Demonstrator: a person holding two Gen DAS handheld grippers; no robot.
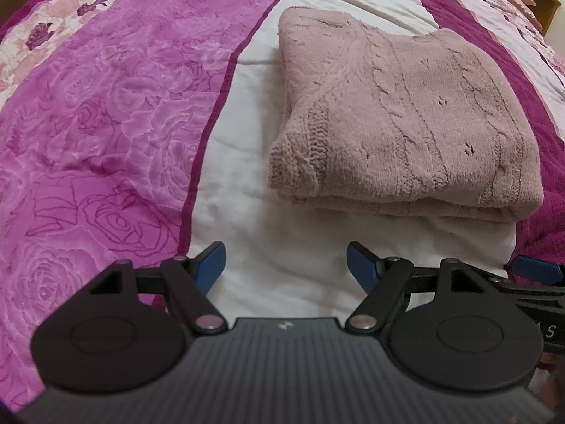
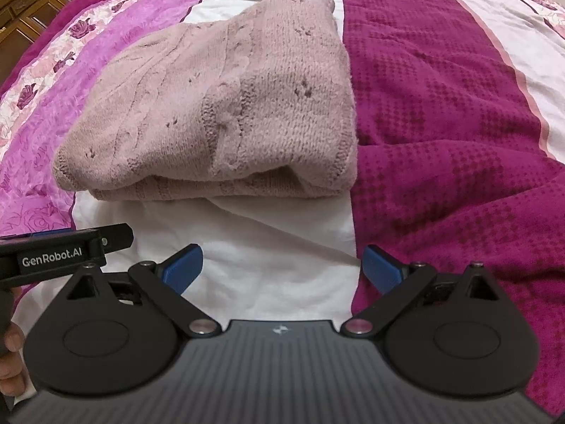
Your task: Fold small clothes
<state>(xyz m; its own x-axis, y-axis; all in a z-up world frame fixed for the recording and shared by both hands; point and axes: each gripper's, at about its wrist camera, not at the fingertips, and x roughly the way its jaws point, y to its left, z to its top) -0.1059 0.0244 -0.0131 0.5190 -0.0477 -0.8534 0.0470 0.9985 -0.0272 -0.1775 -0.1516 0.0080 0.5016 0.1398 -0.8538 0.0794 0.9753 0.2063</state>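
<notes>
The pink knitted sweater lies on the bed's white stripe, its right edge reaching onto the dark magenta band. It is already doubled into a compact, layered rectangle with the folded edge toward the near side, so the folding looks finished or nearly so; at most a last tidying or setting aside seems left. The left gripper hovers near the sweater's near edge, apart from it, jaws spread wide and holding nothing. The right gripper sits just beside it on the right, level and pointing at the garment, jaws likewise wide apart and empty. Neither touches the cloth.
</notes>
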